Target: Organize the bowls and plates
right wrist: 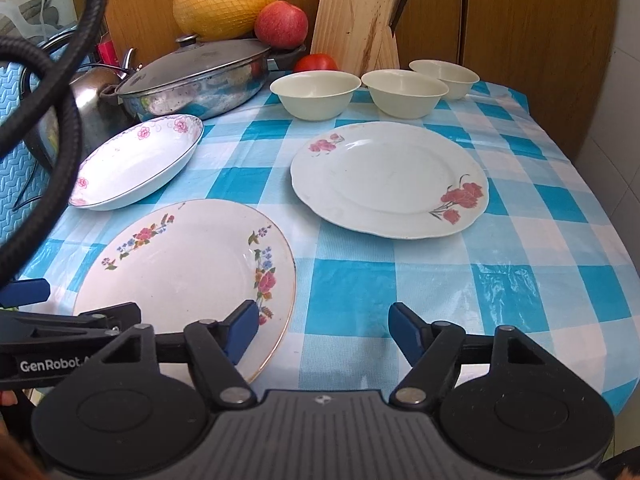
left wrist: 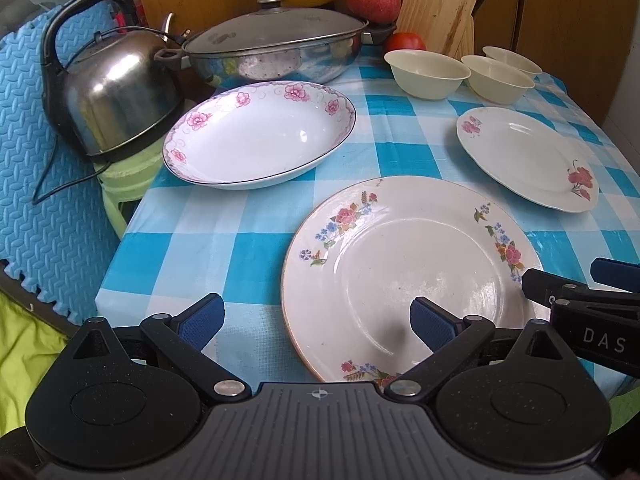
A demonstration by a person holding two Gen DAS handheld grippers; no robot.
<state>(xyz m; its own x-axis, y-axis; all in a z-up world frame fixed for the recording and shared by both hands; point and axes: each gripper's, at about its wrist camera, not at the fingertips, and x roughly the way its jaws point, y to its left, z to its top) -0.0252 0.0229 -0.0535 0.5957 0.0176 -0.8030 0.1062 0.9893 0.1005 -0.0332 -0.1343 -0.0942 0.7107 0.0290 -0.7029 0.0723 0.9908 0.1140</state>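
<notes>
Three plates and three cream bowls sat on the checked tabletop (left wrist: 224, 236).

Left wrist view: left claw (left wrist: 316, 322) at lower centre, jaws wide, nothing between the pads. Its right pad hung over the near part of the multicolour-flower plate (left wrist: 412, 276); its left pad was over bare cloth. Whether either pad touched anything could not be told. Right claw's fingers entered at the right edge, by that plate's rim. Deep pink-flower dish (left wrist: 260, 136) lay at centre left, just beside the steel kettle (left wrist: 112, 96). Only this view showed the kettle whole, on a green stand off the tabletop's edge, with blue foam matting (left wrist: 48, 184) at far left. Red-flower plate (left wrist: 528, 158) was at right; bowls (left wrist: 426, 74) in the upper right.

Right wrist view: right claw (right wrist: 324, 330) at lower centre, jaws partly apart and empty. Its left pad was at the right rim of the multicolour-flower plate (right wrist: 180, 272); its right pad was over bare cloth. The red-flower plate (right wrist: 390, 180) showed whole at centre, well apart from the others. All three bowls (right wrist: 316, 94) lined up clearly at top, in front of the knife block (right wrist: 356, 16). Lidded pan (right wrist: 192, 80), netted pomelo (right wrist: 224, 2), apple (right wrist: 282, 24) and tomato (right wrist: 316, 63) stood at upper left. A black cable (right wrist: 52, 96) covered most of the kettle here. Left claw's fingers came in at lower left.
</notes>
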